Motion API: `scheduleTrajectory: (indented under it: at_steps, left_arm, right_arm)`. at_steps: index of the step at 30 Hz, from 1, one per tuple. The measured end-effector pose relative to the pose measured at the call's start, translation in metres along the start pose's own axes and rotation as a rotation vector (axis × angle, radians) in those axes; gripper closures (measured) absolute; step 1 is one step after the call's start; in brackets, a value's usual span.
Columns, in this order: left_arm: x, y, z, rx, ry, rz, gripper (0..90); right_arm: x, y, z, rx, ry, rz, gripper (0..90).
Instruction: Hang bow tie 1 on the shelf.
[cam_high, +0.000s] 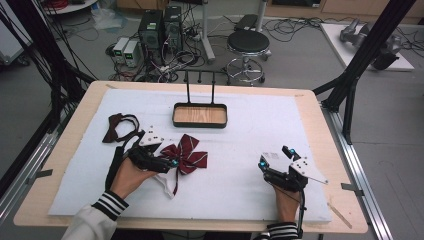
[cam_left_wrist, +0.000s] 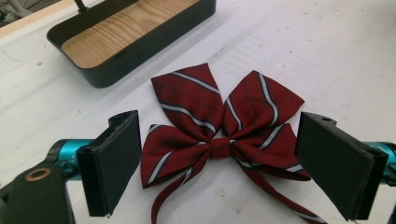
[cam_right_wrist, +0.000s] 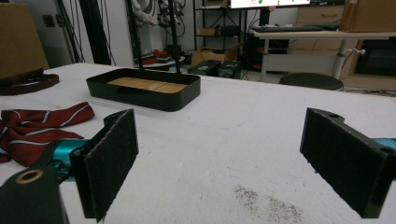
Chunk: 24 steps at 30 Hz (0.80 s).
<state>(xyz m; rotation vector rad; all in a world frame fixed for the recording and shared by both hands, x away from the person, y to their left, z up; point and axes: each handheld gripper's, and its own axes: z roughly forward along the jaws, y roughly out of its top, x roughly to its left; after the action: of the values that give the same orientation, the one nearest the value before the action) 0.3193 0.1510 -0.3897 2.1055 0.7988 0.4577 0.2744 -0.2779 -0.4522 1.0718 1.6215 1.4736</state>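
A dark red bow tie with white stripes (cam_high: 187, 157) (cam_left_wrist: 222, 130) (cam_right_wrist: 35, 125) lies flat on the white mat, left of centre. My left gripper (cam_high: 172, 162) (cam_left_wrist: 218, 165) is open and low over it, one jaw on each side of the bow's knot, not touching it that I can tell. A second, darker bow tie with a strap (cam_high: 119, 127) (cam_right_wrist: 28, 80) lies farther left. My right gripper (cam_high: 276, 156) (cam_right_wrist: 219, 163) rests open near the front right of the mat, with nothing between its jaws.
A black tray with a wooden bottom and a tall wire handle (cam_high: 175, 119) (cam_left_wrist: 116, 56) (cam_right_wrist: 140, 100) stands at the back centre of the mat. The white mat (cam_high: 250, 125) covers a wooden table (cam_high: 75, 115). A stool (cam_high: 248, 42) and computers stand on the floor beyond.
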Motion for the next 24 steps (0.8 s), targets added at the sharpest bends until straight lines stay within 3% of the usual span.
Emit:
scheduleTrajectory:
  at_steps: [10, 17, 24]
  left_arm:
    - [-0.004, 0.012, 0.02, 0.111, -0.033, 0.0, 16.5]
    - [-0.004, 0.017, 0.033, 0.207, -0.018, 0.008, 17.7]
    - [-0.002, 0.018, 0.044, 0.293, -0.01, -0.02, 18.3]
  right_arm:
    - [0.0, 0.0, 0.0, 0.001, 0.001, 0.002, 10.7]
    - [0.0, 0.0, -0.001, -0.002, 0.002, 0.002, 10.7]
    - [0.0, 0.0, -0.001, -0.002, 0.002, 0.006, 10.7]
